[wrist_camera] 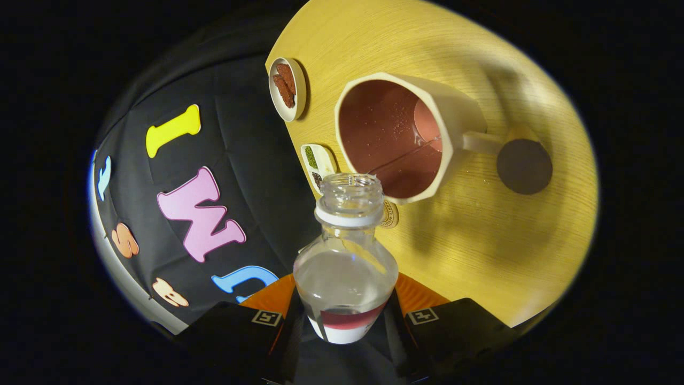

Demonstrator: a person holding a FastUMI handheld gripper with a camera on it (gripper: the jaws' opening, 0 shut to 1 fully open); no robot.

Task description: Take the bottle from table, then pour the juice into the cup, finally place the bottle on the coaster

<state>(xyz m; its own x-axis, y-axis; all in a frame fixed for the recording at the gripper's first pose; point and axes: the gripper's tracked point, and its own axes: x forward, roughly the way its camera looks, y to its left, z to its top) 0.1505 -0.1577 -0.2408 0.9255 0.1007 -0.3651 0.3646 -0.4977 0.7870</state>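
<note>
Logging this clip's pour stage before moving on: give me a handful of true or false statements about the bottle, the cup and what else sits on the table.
1. The bottle sits between the gripper fingers with its cap off. True.
2. The cup is empty. False: reddish juice lies inside it.
3. The bottle's mouth points toward the cup's rim. True.
4. The bottle is full. False: most of it is clear, with a little red near its base.
5. The bottle stands on the dark round coaster. False: the coaster lies bare beyond the cup's handle.
6. A small round dish holds brown pieces. True.
</note>
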